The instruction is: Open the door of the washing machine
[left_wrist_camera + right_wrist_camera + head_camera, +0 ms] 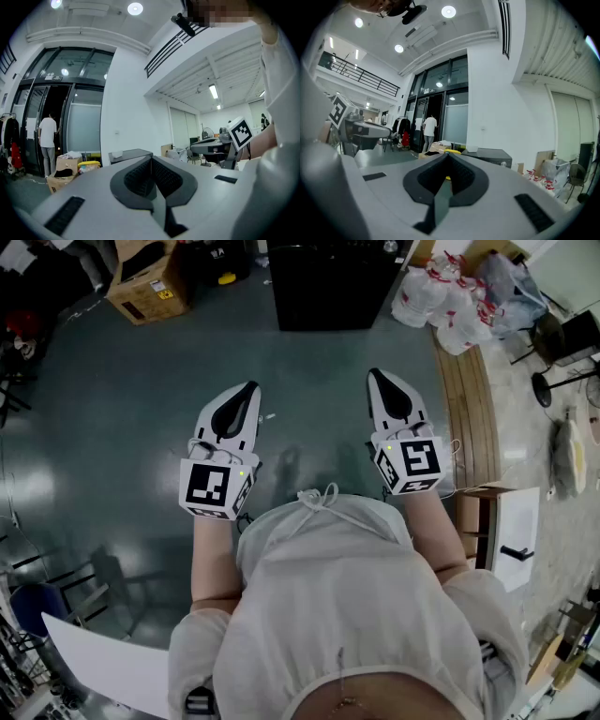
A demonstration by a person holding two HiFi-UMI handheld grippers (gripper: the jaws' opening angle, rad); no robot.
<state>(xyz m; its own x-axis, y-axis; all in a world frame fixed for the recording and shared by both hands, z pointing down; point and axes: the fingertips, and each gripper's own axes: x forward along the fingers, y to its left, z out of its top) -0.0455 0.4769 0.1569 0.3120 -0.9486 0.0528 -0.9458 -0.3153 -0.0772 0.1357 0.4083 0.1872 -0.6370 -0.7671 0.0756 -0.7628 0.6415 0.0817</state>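
Nearest item: person's pale top (347,615), filling the lower part of the head view.

Left to right beyond it:
- cardboard box (150,287), far left on the grey-green floor (112,427);
- left gripper (249,390), held level, jaws pressed together on nothing;
- dark boxy appliance (333,282), probably the washing machine, standing at the far edge and well apart from both tools;
- right gripper (377,379), level, jaws likewise closed and empty;
- white plastic bags (450,306), just right of the appliance;
- wooden bench (469,399), along the right side.

Key relation: the appliance lies straight ahead of the grippers, between their lines and slightly toward the right one, which appears the nearer. Its door cannot be made out from here.

Status, as judged: approach not yet made; the jaws would need to spread before taking any handle.
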